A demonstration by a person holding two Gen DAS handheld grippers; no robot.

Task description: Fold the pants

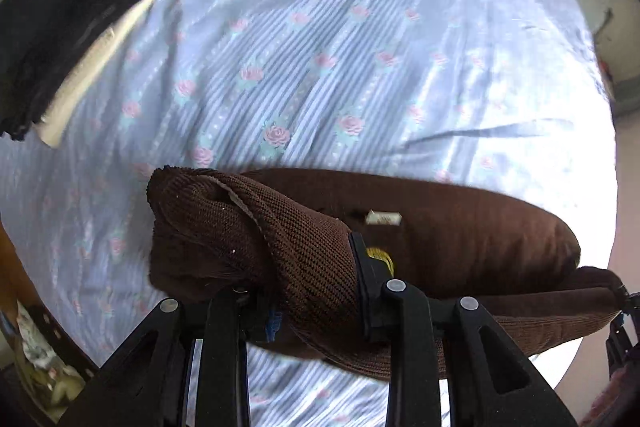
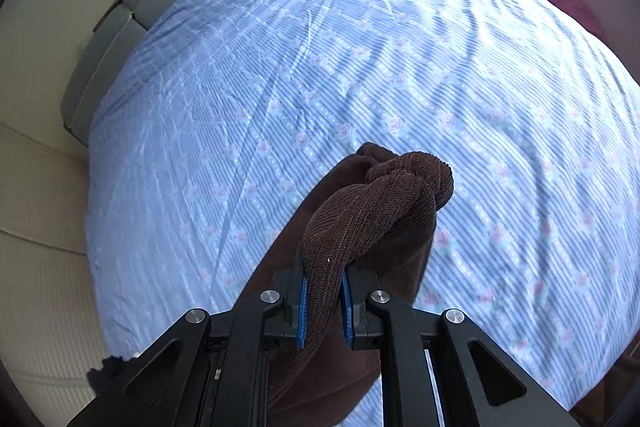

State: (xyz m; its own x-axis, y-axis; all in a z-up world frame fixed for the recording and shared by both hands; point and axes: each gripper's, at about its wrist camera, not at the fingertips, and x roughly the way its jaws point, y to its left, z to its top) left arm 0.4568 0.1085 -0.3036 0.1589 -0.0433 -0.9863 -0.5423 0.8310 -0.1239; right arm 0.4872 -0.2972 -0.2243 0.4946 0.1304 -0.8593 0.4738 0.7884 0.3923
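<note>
Here the pants hang above the bed, stretched sideways between both tongs: left tongs and right tongs each grip one waistband end, equally near.

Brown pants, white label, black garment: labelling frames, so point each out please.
brown pants [image 2: 360,211], right wrist view, bunched knit above the claw.
white label [image 1: 383,217], left wrist view, its middle.
black garment [image 1: 56,27], left wrist view, its centre.

A blue rose-print bedsheet carries dark, blurred clothing, perhaps folded, at its edge.
</note>
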